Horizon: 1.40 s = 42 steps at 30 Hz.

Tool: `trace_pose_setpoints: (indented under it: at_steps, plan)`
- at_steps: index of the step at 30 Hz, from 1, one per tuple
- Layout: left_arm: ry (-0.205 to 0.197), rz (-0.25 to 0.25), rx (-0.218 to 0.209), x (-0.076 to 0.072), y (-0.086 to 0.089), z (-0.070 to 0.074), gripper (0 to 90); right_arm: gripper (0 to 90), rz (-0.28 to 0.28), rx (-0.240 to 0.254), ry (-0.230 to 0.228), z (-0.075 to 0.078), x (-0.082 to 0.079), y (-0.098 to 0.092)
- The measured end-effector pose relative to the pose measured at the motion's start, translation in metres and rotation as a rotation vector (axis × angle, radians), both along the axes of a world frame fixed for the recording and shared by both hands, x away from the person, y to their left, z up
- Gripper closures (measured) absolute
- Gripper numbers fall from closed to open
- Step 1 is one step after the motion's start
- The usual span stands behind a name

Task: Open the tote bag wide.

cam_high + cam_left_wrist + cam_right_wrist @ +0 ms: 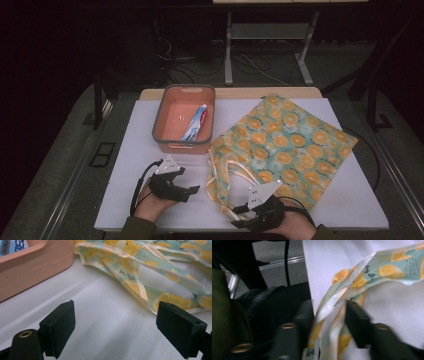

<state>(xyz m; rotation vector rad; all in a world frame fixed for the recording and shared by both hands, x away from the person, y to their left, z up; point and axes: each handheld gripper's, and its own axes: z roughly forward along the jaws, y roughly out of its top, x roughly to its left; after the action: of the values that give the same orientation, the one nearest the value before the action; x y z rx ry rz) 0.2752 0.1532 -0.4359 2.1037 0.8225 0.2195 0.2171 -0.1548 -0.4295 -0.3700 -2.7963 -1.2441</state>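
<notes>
The right gripper (324, 320) is closing its jaws around the handles and rim of the orange-print cloth bag (285, 145), which is lying flat on the white table (130, 150) beside the pink bin (165, 107) holding a toothpaste tube (196, 122). The left gripper (115, 325) is hovering wide open and empty over bare table. The bag is looking light, limp and prone to slipping, so taking hold at the hemmed mouth edge seems best.

Your high view looks forward and down from above your side of the table (350, 200), taking in the whole top. Your left tool (115, 327) camera sits low, close to the surface, facing the patterned bag (150, 277). Your right tool (329, 322) camera looks from very close at that same bag's edge.
</notes>
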Motion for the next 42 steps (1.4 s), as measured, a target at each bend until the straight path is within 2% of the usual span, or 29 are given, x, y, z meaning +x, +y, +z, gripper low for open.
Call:
trace_pose_setpoints:
  at_steps: [4,7,13,18,23,29,32,36,42]
  plan:
    - [-0.003,0.002,0.002,0.000,0.001,0.001,14.8,85.5,-0.007,0.026,0.004,0.005,0.004,-0.006]
    - [-0.006,0.009,-0.002,0.001,0.003,0.002,14.8,87.3,-0.040,0.061,-0.003,0.014,0.010,-0.014]
    - [-0.006,0.017,-0.014,0.001,0.005,0.002,14.8,88.3,-0.194,0.140,-0.048,0.039,0.038,-0.053]
    - [-0.005,0.013,-0.008,0.001,0.005,0.001,14.7,88.5,-0.357,0.157,-0.097,0.049,0.071,-0.092]
    - [-0.004,0.017,-0.007,0.002,0.006,0.001,14.6,88.5,-0.532,0.146,-0.123,0.048,0.101,-0.130]
    - [-0.005,0.017,-0.006,0.002,0.006,0.000,14.4,88.5,-0.675,0.106,-0.156,0.040,0.128,-0.163]
    - [-0.007,0.015,-0.006,0.002,0.006,0.000,14.1,88.4,-0.731,0.099,-0.136,0.031,0.138,-0.176]
    - [-0.007,0.013,-0.001,0.002,0.005,0.000,13.5,88.3,-0.778,0.056,-0.111,0.017,0.150,-0.185]
    - [-0.015,0.017,0.001,0.002,0.005,0.000,10.4,88.0,-0.781,-0.041,-0.068,-0.007,0.159,-0.185]
